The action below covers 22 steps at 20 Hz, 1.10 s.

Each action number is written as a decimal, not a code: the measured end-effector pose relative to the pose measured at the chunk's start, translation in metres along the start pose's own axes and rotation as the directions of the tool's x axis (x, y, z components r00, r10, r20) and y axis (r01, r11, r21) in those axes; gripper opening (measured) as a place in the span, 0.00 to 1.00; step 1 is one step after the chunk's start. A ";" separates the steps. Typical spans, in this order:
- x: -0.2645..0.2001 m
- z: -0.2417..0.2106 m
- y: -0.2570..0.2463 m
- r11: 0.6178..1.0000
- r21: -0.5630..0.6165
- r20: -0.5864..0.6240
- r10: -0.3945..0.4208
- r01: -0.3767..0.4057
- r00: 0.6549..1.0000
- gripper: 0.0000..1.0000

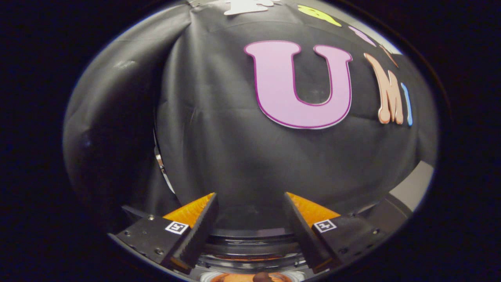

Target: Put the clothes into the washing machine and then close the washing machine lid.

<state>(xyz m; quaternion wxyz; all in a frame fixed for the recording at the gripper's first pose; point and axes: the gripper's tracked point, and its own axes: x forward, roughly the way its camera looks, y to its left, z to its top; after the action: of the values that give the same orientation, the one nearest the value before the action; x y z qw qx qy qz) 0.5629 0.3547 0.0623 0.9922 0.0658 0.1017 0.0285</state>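
Note:
My gripper is open, its fingers wide apart with nothing between them. It faces the booth's black cloth wall. Low between the fingers, close under me, lies a dark glossy curved rim that may be the washing machine's top or lid; I cannot tell which. Below that rim a small orange patch with a white edge peeks out, too cut off to name. No clothes can be made out.
The black cloth wall hangs close ahead and folds around on the left. A pale grey surface shows past the right finger, beyond the cloth's lower edge. A thin shiny strip runs along a fold on the left.

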 end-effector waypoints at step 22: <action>-0.077 -0.004 -0.005 0.999 -0.012 0.058 -0.040 0.041 0.997 0.99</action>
<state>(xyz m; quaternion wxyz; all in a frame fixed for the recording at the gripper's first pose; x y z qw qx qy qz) 0.4875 0.3444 0.0728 0.9956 0.0577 0.0739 0.0071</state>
